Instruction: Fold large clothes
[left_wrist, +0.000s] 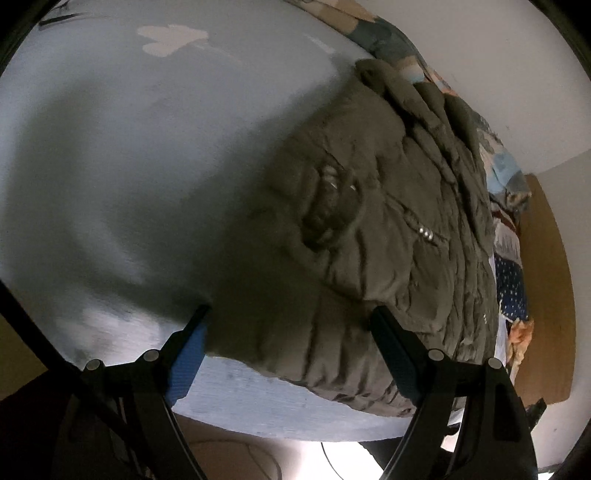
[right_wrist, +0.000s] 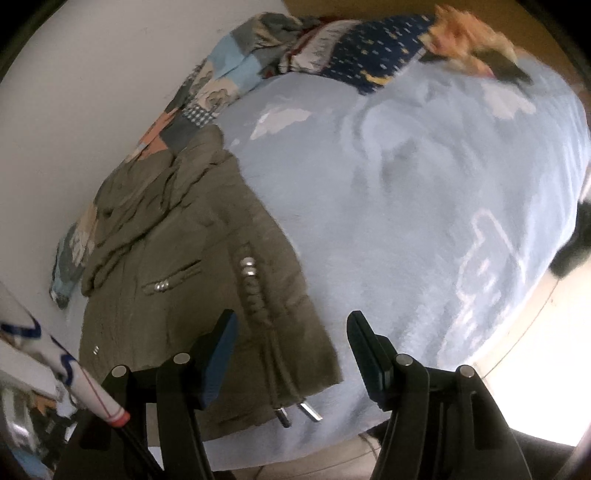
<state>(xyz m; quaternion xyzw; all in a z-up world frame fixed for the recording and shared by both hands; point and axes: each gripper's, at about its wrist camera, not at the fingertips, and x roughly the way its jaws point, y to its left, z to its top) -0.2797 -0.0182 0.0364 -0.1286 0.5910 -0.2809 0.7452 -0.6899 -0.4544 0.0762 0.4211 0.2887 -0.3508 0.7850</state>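
1. Left wrist view: the left gripper (left_wrist: 291, 317) sits at the bottom of the frame with its jaws spread wide and nothing pinched between them. Its left finger (left_wrist: 192, 339), faced with a blue pad, is over the pale blue bedsheet (left_wrist: 110, 166); its right finger (left_wrist: 391, 343) lies against the near part of the jacket; whether it touches the fabric I cannot tell.
2. The olive-green quilted jacket (left_wrist: 388, 221) fills the centre and right of this frame, lying flat on the sheet, its hem near the bed edge at the lower middle. Silver snaps (left_wrist: 426, 233) glint on a pocket flap at centre right.
3. A patchwork quilt (left_wrist: 509, 173) is bunched along the upper right, behind the jacket, against a white wall (left_wrist: 480, 55). A white cloud print (left_wrist: 170, 37) marks the sheet at upper left.
4. Right wrist view: the right gripper (right_wrist: 291, 325) is at the bottom centre, jaws apart and empty. Its left finger (right_wrist: 221, 350) overlaps the jacket's lower edge in the frame; its right finger (right_wrist: 365, 350) is over bare sheet (right_wrist: 406, 203).
5. Here the jacket (right_wrist: 177, 258) lies in the left half, hood end toward upper left, hem toward the bottom. Two metal zipper pulls (right_wrist: 299, 410) hang off its lower corner, just left of the gap between the fingers.
6. The quilt (right_wrist: 258, 55) runs along the top; a white printed tube (right_wrist: 66, 369) crosses the lower left corner.
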